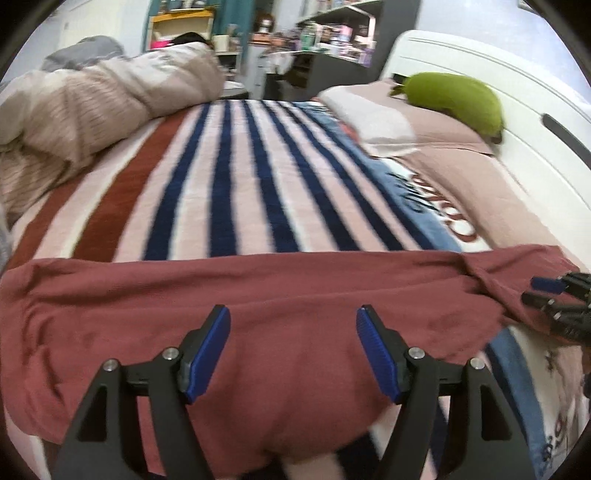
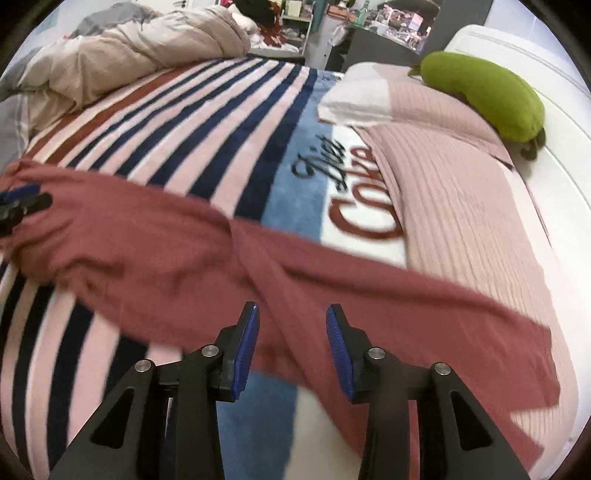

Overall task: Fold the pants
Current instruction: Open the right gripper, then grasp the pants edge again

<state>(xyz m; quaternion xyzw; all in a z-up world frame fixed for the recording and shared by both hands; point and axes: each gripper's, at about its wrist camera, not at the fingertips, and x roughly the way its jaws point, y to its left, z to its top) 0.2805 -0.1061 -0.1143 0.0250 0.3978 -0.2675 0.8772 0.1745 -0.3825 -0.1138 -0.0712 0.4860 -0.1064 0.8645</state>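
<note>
Dusty red pants [image 1: 258, 295] lie spread across the near edge of a bed, over a striped blanket [image 1: 236, 177]. They also show in the right wrist view [image 2: 177, 251], running from left to the lower right. My left gripper [image 1: 293, 321] is open just above the wide part of the pants, holding nothing. My right gripper [image 2: 291, 317] is open over a pant leg, holding nothing. The right gripper also shows at the right edge of the left wrist view [image 1: 554, 299], by the legs. The left gripper's tip shows at the left edge of the right wrist view [image 2: 22, 206].
A crumpled beige duvet [image 1: 92, 110] is heaped at the far left of the bed. A pink pillow [image 2: 461, 192] and a green plush [image 2: 487, 96] lie at the right by the white headboard [image 1: 498, 92]. Cluttered shelves [image 1: 332, 33] stand beyond the bed.
</note>
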